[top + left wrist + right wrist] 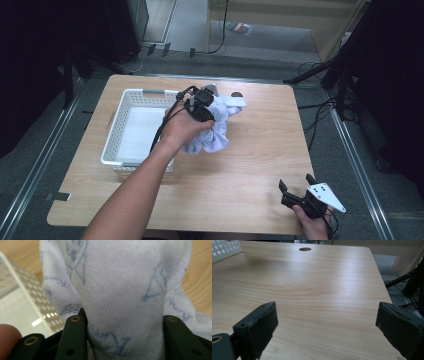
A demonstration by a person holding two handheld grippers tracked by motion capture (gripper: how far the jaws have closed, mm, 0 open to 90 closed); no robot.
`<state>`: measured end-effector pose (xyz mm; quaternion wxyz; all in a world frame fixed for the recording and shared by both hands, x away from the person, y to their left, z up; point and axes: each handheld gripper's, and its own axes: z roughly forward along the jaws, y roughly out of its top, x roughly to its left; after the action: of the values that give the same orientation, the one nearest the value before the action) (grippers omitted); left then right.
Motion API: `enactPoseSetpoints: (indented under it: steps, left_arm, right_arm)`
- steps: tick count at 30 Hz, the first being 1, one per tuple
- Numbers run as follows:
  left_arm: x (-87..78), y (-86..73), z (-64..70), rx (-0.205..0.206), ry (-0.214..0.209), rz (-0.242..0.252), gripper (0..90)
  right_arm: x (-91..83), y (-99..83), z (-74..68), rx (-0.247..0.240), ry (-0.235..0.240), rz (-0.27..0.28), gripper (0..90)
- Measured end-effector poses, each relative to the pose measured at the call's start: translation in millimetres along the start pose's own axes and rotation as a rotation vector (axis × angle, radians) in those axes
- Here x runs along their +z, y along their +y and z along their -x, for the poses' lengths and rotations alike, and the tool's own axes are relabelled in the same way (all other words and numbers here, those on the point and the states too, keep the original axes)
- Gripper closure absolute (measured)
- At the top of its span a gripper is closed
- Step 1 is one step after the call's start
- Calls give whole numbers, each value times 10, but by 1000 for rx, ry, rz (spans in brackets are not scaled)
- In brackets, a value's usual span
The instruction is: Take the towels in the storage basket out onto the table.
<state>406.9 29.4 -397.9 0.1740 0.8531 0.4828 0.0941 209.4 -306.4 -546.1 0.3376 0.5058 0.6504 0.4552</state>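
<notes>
Two grippers show in the high view: left of centre sits the white basket (pixel 131 125), at centre the left gripper (pixel 204 106) clamps a bunched white towel (pixel 216 131) beside it, and at lower right the right gripper (pixel 297 189) gapes wide

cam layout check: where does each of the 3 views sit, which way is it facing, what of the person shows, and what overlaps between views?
High view: above the person's side, looking forward and down on the table; both forearms, left gripper, right gripper.
Left gripper view: on the left gripper, looking along its jaws clamped on the white towel; a fingertip at the lower left.
Right gripper view: on the right gripper, facing across bare tabletop, jaws wide apart.
Shared: the white basket and wooden tabletop appear in all three.
</notes>
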Motion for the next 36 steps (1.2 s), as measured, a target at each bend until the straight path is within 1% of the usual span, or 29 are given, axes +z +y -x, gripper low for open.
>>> enactPoseSetpoints:
  steps: [2,4,6,8,11,13,14,17,20,22,25,26,27,29,30,31,33,34,36]
  left_arm:
    - [53,18,36,-10,-6,5,582]
    - [97,32,59,0,-12,-3,581]
    - [159,31,95,-9,-22,8,580]
    - [230,21,134,-8,-26,4,579]
    - [346,1,169,-8,-39,-15,577]
    - [433,-23,195,-18,-48,-19,573]
    - [476,-35,203,-12,-47,-26,572]
    - [596,-75,243,-16,-59,-37,566]
    - [684,-107,279,-23,-73,-48,560]
    - [726,-120,291,-14,-69,-60,554]
    - [786,-143,291,-22,-75,-67,520]
    - [803,-148,294,-24,-83,-73,491]
    - [817,-156,302,-18,-94,-76,419]
    - [823,-164,298,-19,-139,-77,281]
    - [811,-160,295,-32,-141,-71,203]
    - [801,-160,294,-46,-134,-52,119]
    - [747,-156,278,-61,-154,-36,24]
    - [720,-155,268,-68,-158,-33,0]
    - [663,-163,246,-62,-156,-22,0]
  right_arm:
    - [1,1,0,2,2,-2,42]
    - [4,3,1,2,0,-3,42]
    - [3,2,2,2,1,-3,42]
    - [2,2,2,3,1,0,42]
    - [5,3,3,2,1,-2,42]
    - [2,2,1,4,1,-2,42]
    - [2,2,2,3,1,-1,42]
    - [4,3,3,1,0,-2,42]
    - [3,3,4,0,1,-2,42]
    - [4,3,5,1,1,-1,42]
    - [8,3,6,1,3,-3,42]
    - [7,4,6,-1,2,-4,42]
    - [5,3,2,1,2,-5,42]
    - [5,3,2,1,2,-5,42]
    - [5,3,3,1,2,-5,42]
    - [5,3,4,-1,3,-4,42]
    - [5,3,5,-1,4,-4,42]
    - [5,3,7,2,6,-2,42]
    - [4,3,12,3,8,-4,42]
